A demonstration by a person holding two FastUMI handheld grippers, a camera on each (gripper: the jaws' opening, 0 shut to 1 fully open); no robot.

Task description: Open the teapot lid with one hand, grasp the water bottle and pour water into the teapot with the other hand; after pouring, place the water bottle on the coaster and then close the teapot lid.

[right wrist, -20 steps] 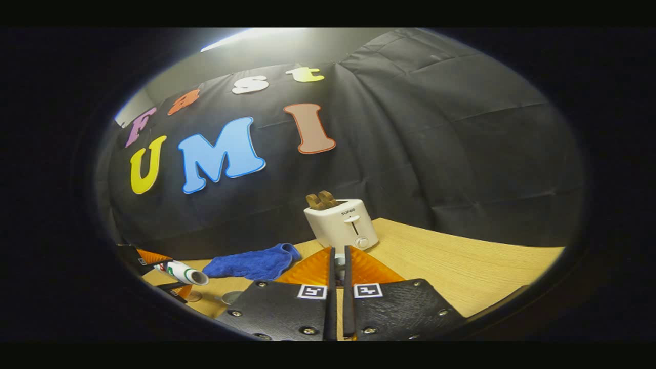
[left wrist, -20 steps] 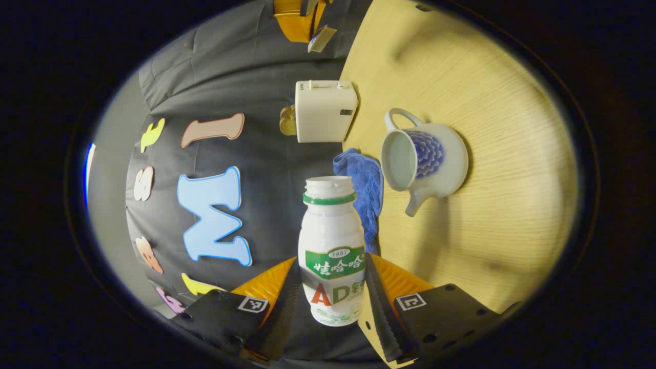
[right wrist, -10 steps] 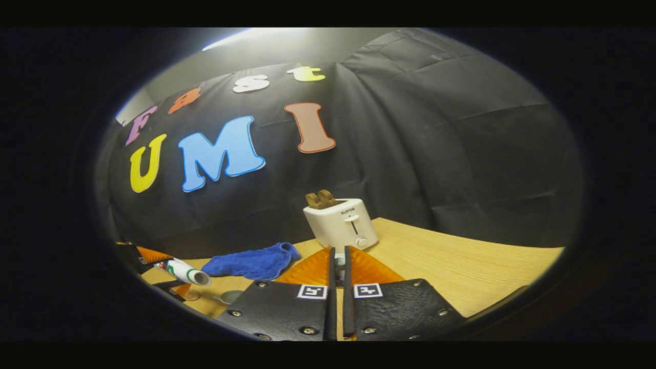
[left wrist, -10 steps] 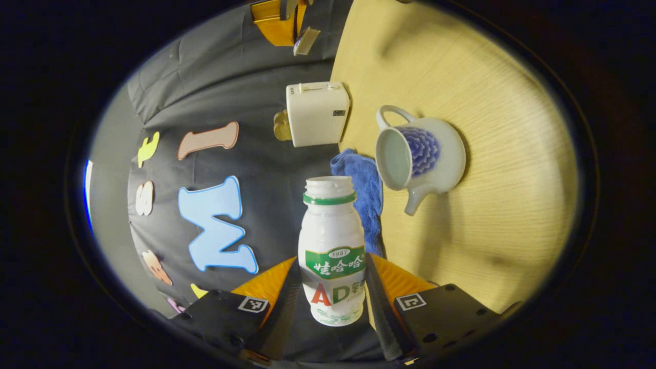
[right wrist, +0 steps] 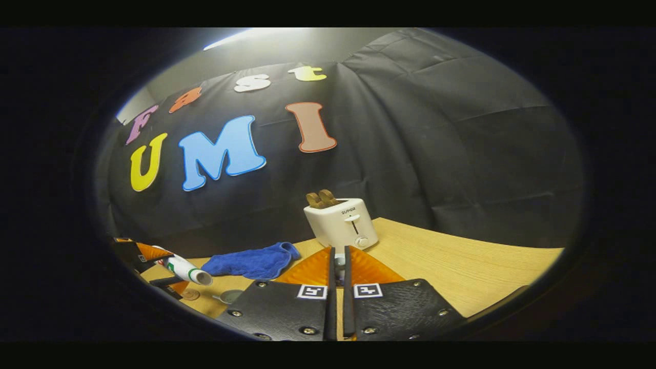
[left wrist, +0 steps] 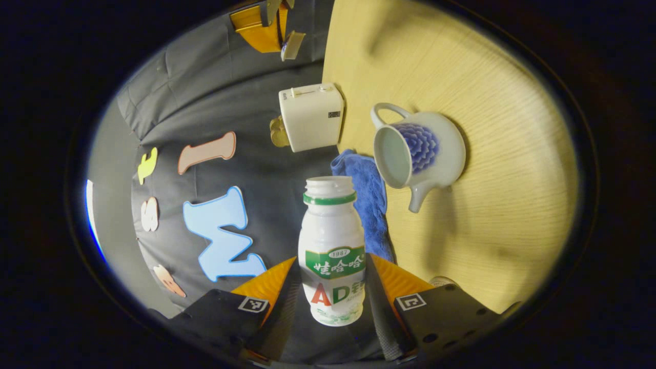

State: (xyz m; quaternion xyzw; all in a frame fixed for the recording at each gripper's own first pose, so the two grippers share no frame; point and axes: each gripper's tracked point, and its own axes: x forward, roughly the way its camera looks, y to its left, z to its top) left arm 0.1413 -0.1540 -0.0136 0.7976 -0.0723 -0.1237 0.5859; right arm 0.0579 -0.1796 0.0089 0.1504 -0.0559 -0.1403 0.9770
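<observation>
The left gripper (left wrist: pixel 335 307) is clamped on a white plastic water bottle with a green collar (left wrist: pixel 332 251), both fingers pressing its labelled lower body; its mouth is uncapped. The bottle is held tipped on its side above the pale wooden table (left wrist: pixel 487 154). Near it stands the white ceramic teapot with a blue flower pattern (left wrist: pixel 417 154), lidless, its opening facing the bottle. A crumpled blue cloth (left wrist: pixel 366 200) lies between the bottle and a cream toaster (left wrist: pixel 310 117). The right gripper (right wrist: pixel 338 264) has its fingers together on a small pale object I cannot identify.
</observation>
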